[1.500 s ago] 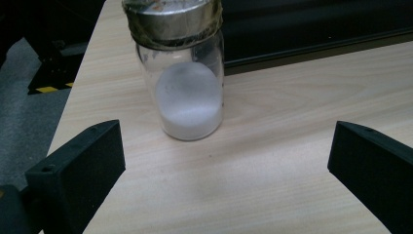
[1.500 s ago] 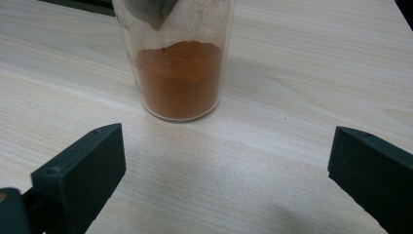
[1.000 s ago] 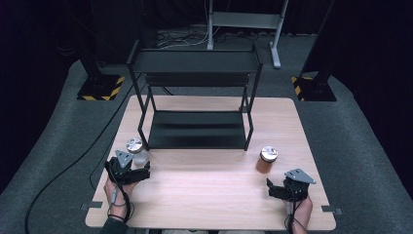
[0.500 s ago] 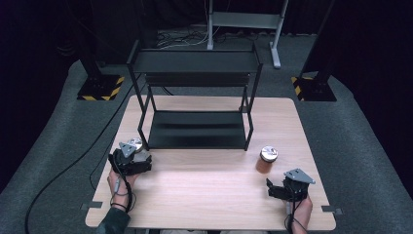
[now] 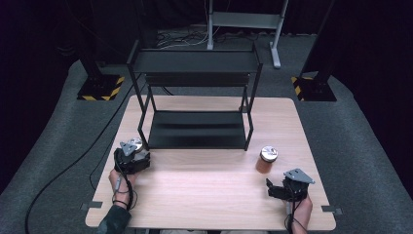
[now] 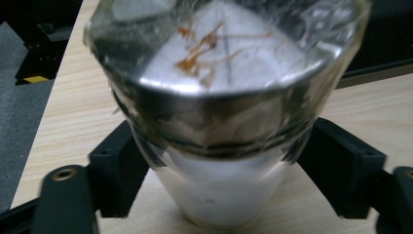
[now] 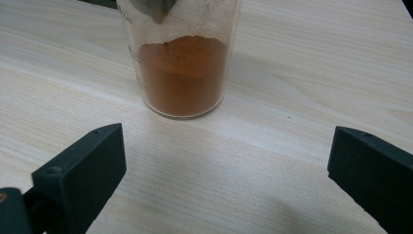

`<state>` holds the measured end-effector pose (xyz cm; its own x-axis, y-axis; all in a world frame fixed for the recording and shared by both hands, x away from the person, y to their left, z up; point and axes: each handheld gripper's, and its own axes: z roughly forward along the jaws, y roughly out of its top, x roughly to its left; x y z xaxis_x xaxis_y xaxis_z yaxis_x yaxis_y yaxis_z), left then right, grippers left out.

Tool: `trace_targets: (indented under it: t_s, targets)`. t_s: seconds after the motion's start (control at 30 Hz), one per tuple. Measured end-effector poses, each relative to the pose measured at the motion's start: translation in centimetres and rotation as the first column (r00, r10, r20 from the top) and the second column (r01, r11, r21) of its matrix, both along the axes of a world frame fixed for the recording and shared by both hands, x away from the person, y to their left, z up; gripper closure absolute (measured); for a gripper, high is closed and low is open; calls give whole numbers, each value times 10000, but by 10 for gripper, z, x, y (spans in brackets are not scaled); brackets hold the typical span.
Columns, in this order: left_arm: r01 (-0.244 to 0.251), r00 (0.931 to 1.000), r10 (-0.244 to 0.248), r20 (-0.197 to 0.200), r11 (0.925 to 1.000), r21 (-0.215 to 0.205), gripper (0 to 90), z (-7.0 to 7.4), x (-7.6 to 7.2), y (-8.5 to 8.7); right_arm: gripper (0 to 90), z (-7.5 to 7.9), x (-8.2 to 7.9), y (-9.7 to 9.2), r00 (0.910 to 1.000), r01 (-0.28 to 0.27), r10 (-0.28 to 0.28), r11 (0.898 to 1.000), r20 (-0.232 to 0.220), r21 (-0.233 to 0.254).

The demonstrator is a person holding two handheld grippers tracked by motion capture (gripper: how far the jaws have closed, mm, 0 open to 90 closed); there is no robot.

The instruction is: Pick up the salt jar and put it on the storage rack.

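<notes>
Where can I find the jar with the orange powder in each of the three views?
High view: the orange powder jar stands right of centre, ahead of the right gripper.
Left gripper view: not in it.
Right gripper view: the jar stands top centre, beyond the open jaws.
Shared landmark: the light wooden table.

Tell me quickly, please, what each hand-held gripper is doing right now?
Left hand-held gripper: just been closing, now shut on the white jar.
Right hand-held gripper: open, empty, short of the orange jar.
</notes>
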<state>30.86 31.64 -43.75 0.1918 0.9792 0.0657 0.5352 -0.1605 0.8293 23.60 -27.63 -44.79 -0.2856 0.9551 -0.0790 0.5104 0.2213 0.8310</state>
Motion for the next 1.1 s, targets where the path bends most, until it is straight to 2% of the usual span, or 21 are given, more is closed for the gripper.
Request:
trace_targets:
  t_s: [0.13, 0.4, 0.6, 0.87, 1.1]
  targets:
    - [-56, 9999, 60, 158, 9997, -235, 285, -4, -2, 3, 0, 0, 0, 0, 10000, -6, 6, 10000, 7, -21]
    - [-1, 9994, 20, 349, 9985, -540, 296, -9, -4, 9, 0, 0, 0, 1, 10000, -20, 20, 10000, -14, -69]
    - [-36, 9994, 58, 335, 9978, -668, 302, -9, -4, 10, 0, 0, 1, 1, 10000, -35, 35, 10000, -33, -67]
    - [37, 9994, -14, 351, 9978, -665, 304, -9, -5, 11, 0, 0, 1, 1, 10000, -40, 39, 10000, -39, -63]
    - [182, 9995, -169, 261, 9986, -488, 304, -4, -5, 10, 0, 0, 1, 0, 10000, -33, 33, 10000, -34, -41]
